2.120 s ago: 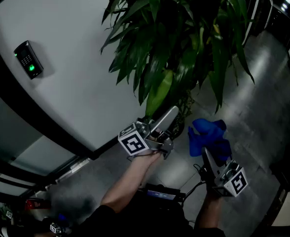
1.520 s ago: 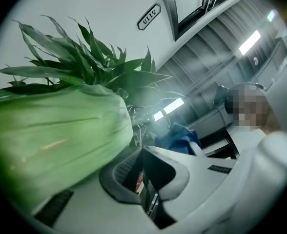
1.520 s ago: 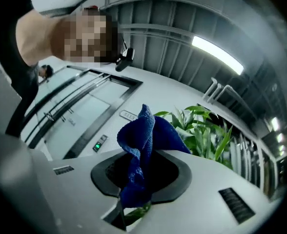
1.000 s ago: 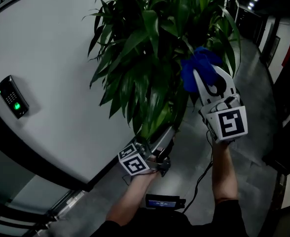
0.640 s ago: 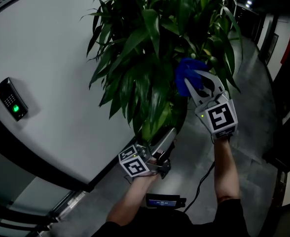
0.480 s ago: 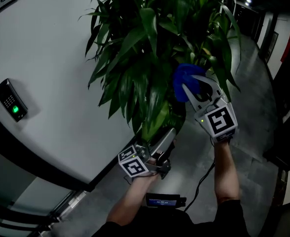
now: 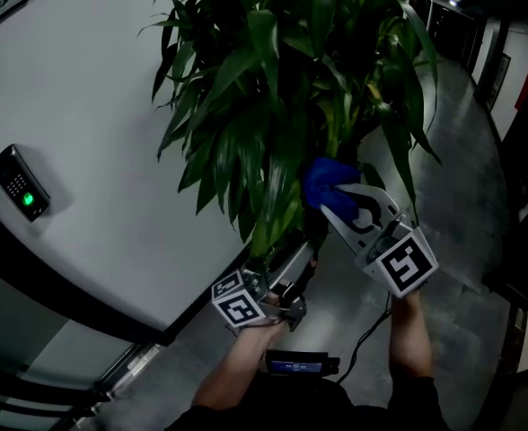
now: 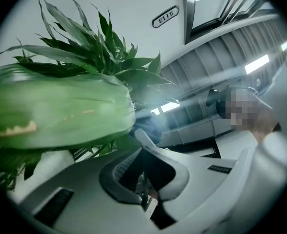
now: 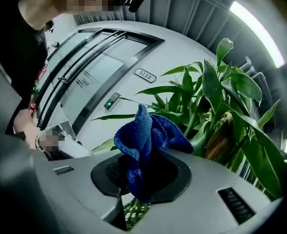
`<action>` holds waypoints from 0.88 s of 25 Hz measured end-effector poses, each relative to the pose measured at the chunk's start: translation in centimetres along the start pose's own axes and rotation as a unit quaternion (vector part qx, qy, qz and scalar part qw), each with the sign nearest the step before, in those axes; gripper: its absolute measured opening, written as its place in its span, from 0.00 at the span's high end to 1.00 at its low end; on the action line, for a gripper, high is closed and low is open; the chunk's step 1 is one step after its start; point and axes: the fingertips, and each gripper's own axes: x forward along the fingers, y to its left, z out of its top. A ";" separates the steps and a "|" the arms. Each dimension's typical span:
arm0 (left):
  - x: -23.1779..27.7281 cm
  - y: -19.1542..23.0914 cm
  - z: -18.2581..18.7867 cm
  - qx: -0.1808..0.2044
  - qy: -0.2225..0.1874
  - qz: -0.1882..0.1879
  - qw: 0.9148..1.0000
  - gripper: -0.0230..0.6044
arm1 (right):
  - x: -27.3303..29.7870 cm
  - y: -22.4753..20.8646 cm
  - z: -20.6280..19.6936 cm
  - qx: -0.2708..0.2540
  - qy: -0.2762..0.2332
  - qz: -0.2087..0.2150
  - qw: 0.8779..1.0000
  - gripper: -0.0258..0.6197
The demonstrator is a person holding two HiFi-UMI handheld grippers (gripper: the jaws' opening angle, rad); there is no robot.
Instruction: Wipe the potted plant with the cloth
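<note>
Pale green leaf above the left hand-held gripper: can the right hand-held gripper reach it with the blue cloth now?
Probably yes. The right hand-held gripper, shut on the blue cloth, is close beside the pale green leaf, with nothing visible between them. The left hand-held gripper sits lower, aside.
</note>
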 end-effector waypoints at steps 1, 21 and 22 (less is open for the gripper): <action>0.0 0.0 -0.1 0.001 0.001 0.001 1.000 0.96 | -0.2 0.7 0.0 0.006 -0.001 0.011 1.000 0.80; -0.6 -0.4 0.0 0.006 -0.002 -0.005 1.000 0.96 | -0.1 -8.7 3.1 -0.113 -0.028 -0.178 0.977 0.80; -0.6 -0.5 0.0 0.007 -0.001 -0.006 1.000 0.96 | 0.4 -8.0 2.4 -0.103 -0.027 -0.161 0.981 0.80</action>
